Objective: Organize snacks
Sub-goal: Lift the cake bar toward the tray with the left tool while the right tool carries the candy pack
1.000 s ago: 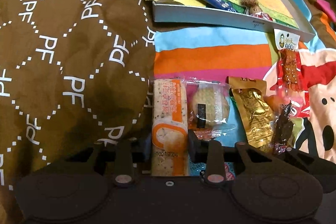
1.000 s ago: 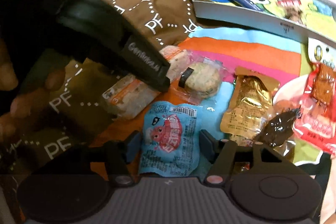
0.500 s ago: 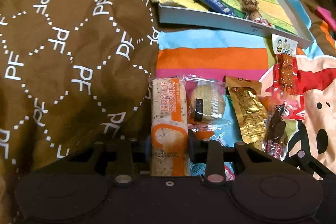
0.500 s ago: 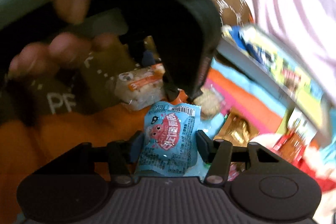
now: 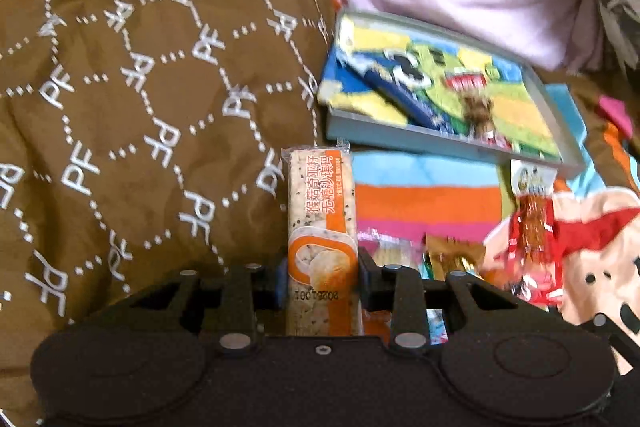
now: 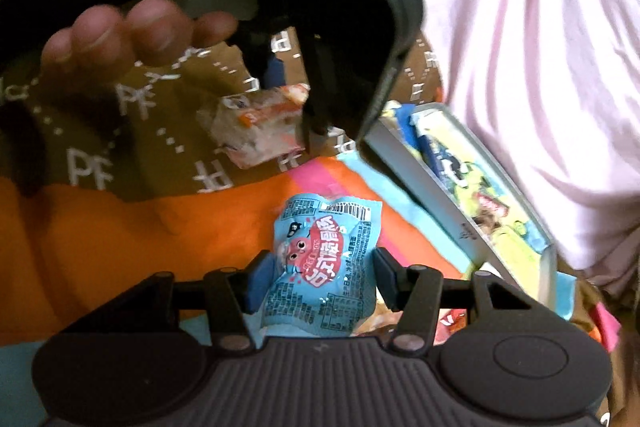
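The left tongs (image 5: 320, 281) pinch the oat bar (image 5: 320, 227) low on its wrapper, lifted over the bed; stiff, light, probably crumbly. The right tongs (image 6: 314, 281) clamp the blue packet (image 6: 324, 267) mid-body; soft, slippery film, headed for the tray (image 5: 440, 137)

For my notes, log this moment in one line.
left gripper: shut on orange snack bar | right gripper: shut on blue snack packet | tray: two snacks inside

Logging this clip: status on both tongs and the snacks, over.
Left tongs clamped on orange cereal bar. Right tongs gripping blue snack packet. Grey tray ahead, partly filled. Path clear.
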Tool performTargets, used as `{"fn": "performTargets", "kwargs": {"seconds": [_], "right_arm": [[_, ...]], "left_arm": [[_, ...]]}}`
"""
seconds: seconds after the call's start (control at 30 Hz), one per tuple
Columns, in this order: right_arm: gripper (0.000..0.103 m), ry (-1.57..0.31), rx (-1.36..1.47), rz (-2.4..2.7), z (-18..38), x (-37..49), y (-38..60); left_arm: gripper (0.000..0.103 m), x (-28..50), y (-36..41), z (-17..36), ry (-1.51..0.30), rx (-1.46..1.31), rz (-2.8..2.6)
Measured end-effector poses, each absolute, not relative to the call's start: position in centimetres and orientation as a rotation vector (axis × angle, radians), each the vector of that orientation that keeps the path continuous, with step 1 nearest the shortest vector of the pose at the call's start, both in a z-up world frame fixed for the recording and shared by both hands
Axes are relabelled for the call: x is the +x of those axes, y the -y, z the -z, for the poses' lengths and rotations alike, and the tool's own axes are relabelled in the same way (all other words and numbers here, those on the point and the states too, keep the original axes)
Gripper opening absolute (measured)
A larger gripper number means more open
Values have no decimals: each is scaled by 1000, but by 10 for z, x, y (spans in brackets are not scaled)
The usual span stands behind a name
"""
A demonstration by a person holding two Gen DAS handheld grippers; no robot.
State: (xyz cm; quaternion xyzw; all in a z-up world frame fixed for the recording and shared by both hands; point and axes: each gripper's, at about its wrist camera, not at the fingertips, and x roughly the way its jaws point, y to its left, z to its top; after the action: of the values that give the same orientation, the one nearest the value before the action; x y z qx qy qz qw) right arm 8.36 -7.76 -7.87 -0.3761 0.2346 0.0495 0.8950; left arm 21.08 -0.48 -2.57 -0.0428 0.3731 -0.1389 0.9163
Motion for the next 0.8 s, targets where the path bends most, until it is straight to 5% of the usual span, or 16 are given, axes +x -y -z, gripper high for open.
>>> {"fn": "performTargets", "kwargs": {"seconds": [0.8], "right_arm": [[59,-268,-670,127,9,212,164]], "left_arm": [[35,310,47,-23,-398,-298,279]]}}
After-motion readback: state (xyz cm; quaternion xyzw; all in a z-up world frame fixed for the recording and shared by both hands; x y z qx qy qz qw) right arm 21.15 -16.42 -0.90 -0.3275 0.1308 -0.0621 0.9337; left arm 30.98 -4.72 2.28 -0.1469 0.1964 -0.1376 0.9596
